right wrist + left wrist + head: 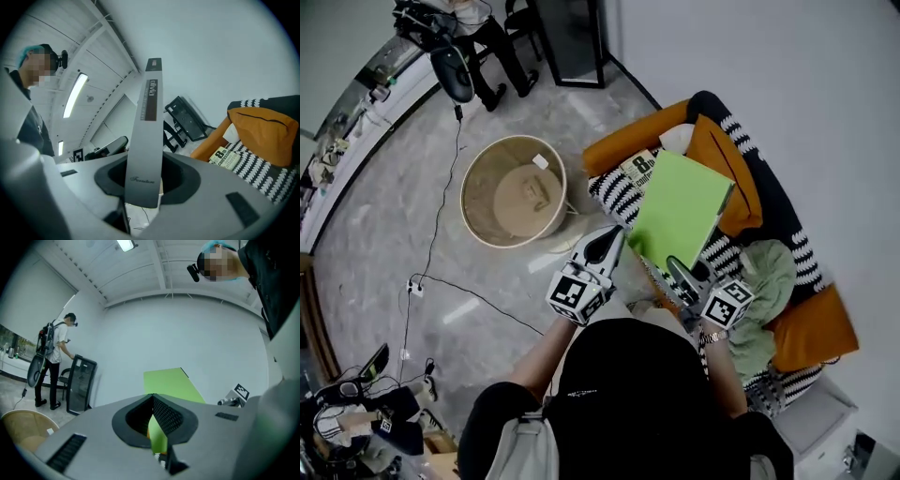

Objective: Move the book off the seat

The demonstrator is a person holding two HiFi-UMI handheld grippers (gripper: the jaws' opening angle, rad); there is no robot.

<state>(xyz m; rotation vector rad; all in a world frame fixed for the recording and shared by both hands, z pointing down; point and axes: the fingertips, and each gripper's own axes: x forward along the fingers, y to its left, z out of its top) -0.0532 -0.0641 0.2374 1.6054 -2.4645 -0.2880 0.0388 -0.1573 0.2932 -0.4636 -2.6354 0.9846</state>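
Note:
A large green book [680,208] with a grey spine [147,131] is held up above the striped sofa seat [623,195]. My left gripper [622,240] is shut on the book's near left edge; in the left gripper view the green cover [171,384] runs up from between the jaws [157,430]. My right gripper [678,270] is shut on the book's near right corner, and the grey spine stands between its jaws [145,187]. A second, smaller book [639,169] with a big "8" on its cover lies on the seat [262,171] under the green one.
Orange cushions [724,169] and a pale green cloth [766,277] lie on the sofa. A round woven basket table [514,192] stands on the floor to the left, with a cable [441,234] trailing past it. Another person [54,357] stands far off by a black stand.

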